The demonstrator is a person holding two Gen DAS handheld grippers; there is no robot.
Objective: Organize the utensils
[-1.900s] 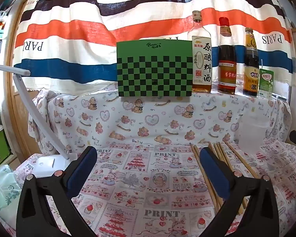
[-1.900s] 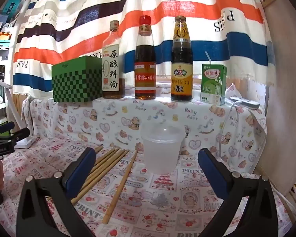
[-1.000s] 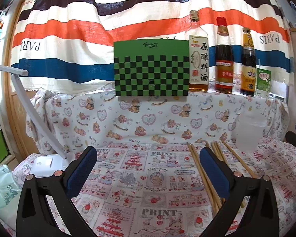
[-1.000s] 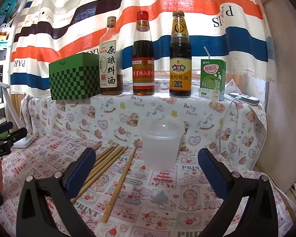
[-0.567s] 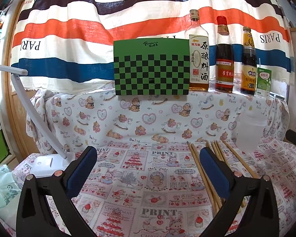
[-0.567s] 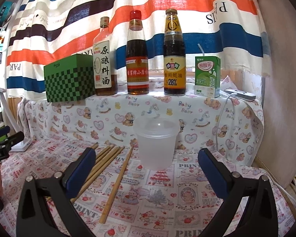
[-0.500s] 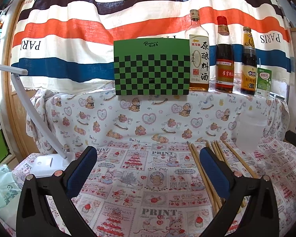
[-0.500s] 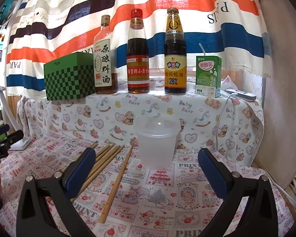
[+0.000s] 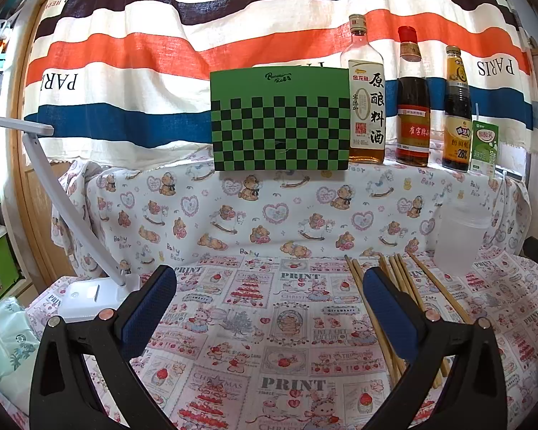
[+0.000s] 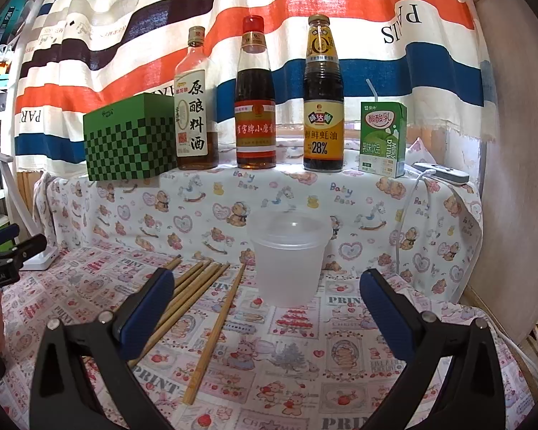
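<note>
You have not started the sorting yet, as far as these views show. All the chopsticks (image 10: 197, 294) lie loose on the table (image 10: 305, 376), fanned out just left of the translucent plastic cup (image 10: 288, 259), and the cup looks empty, though its cloudy wall hides the bottom. One chopstick lies apart from the bundle, nearer the cup.

Your right claw (image 10: 265, 308) hangs spread wide with nothing between its pads, lined up roughly on the cup. Your left claw (image 9: 269, 308) is likewise wide apart and empty, with the chopsticks passing under its right finger.

So everything is left to do: gather the sticks and stand them in the cup.

Around you, a green checkered box (image 9: 279, 122), three sauce bottles (image 10: 254, 96) and a milk carton (image 10: 382, 139) stand on the raised shelf behind, well clear. A white lamp base (image 9: 86, 295) sits at the far left. Nothing blocks the sticks; the light cup may tip.
</note>
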